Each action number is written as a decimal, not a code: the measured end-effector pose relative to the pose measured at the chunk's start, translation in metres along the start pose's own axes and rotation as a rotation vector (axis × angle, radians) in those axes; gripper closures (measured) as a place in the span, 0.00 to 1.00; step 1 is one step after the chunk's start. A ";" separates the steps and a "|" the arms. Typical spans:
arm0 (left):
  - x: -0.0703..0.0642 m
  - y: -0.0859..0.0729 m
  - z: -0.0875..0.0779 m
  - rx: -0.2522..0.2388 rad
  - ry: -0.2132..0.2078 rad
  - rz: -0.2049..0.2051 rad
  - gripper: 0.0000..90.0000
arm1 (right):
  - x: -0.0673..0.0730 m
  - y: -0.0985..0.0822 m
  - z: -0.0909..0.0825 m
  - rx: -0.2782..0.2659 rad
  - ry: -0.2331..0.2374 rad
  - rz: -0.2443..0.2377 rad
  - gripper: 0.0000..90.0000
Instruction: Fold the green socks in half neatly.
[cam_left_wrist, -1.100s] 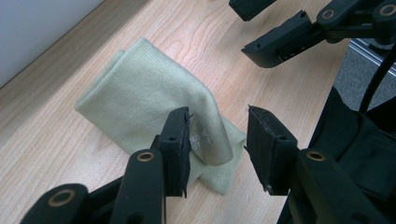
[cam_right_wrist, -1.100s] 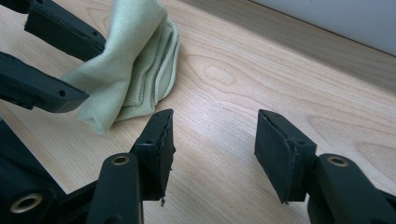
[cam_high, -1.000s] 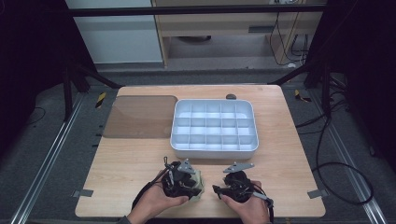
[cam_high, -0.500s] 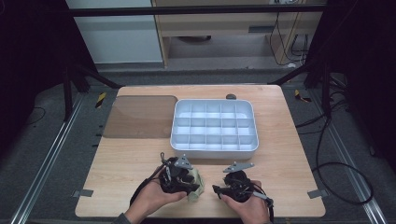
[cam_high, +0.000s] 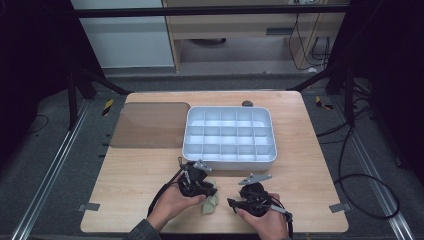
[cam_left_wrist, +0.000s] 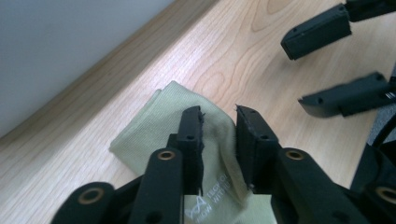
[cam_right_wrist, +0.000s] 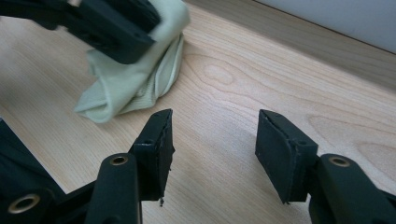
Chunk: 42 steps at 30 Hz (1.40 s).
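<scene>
From the high view I see my left gripper (cam_high: 207, 192) low over the near part of the light wooden table (cam_high: 140, 172), just in front of the white plastic compartment tray (cam_high: 229, 134), with the small pale green folded cloth (cam_high: 210, 202) lying under and just ahead of it. In the left gripper view, its two black jaws stand close together with a fold of that cloth (cam_left_wrist: 168, 116) between them; they have just been closing, and the fabric with its printed label bunches up between the pads (cam_left_wrist: 191, 135), so I read it as clamped on the cloth. The cloth rests on the wood near the table's front edge, between my two hands, nearer the left one. My right gripper (cam_high: 239, 202) sits just to the right of the cloth, resting near the table edge in my right hand (cam_high: 262, 220). In the right gripper view its jaws stand apart over bare wood with nothing between them, and the green cloth (cam_right_wrist: 135, 79) lies beyond them under the other gripper's black jaw. A brown translucent sheet (cam_high: 150, 124) lies flat on the table, left of the tray and touching its side.
</scene>
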<state>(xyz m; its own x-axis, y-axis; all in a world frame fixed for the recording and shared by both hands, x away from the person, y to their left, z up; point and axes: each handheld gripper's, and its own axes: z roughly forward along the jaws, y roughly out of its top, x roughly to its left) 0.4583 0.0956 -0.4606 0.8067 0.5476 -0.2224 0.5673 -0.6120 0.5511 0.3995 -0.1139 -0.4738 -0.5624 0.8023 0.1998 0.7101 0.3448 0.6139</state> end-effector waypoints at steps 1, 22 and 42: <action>0.000 0.001 0.002 0.006 -0.002 -0.004 0.82 | 0.000 0.000 0.000 0.000 0.001 0.001 0.52; -0.007 0.003 0.002 0.003 -0.022 0.003 0.77 | -0.002 0.001 -0.005 -0.021 0.002 0.006 0.52; 0.006 -0.014 -0.056 -0.110 0.107 -0.014 0.52 | 0.008 0.013 -0.007 -0.053 0.021 0.021 0.41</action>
<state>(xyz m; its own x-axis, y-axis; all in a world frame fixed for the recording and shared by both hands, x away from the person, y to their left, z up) 0.4455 0.1391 -0.4247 0.7736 0.6164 -0.1469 0.5517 -0.5411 0.6348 0.4016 -0.1068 -0.4586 -0.5568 0.7986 0.2285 0.6986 0.3014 0.6490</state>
